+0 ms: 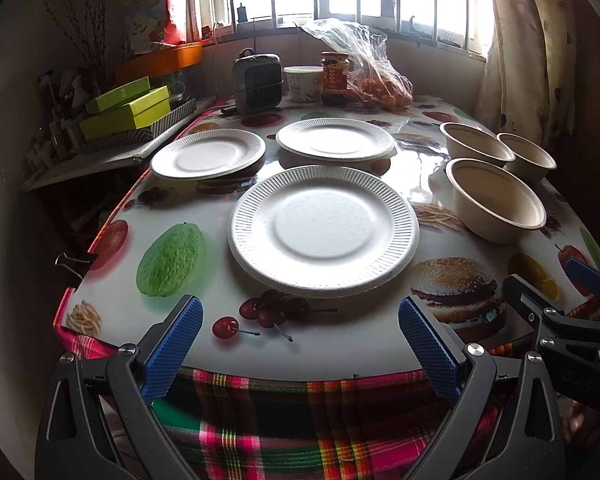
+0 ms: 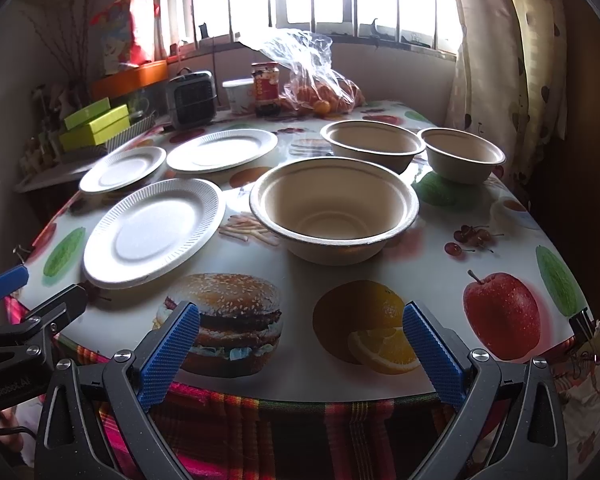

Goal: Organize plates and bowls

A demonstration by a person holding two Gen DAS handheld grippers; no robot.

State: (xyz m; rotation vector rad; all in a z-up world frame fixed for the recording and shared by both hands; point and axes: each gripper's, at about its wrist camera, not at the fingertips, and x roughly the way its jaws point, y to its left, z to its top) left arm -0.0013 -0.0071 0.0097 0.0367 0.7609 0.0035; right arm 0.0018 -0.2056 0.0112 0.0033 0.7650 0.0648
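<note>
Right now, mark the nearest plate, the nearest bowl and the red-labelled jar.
nearest plate (image 1: pixel 323 229), left wrist view, on its flat centre.
nearest bowl (image 2: pixel 334 216), right wrist view, on its inner floor.
red-labelled jar (image 1: pixel 334 77), left wrist view, on its label.
</note>
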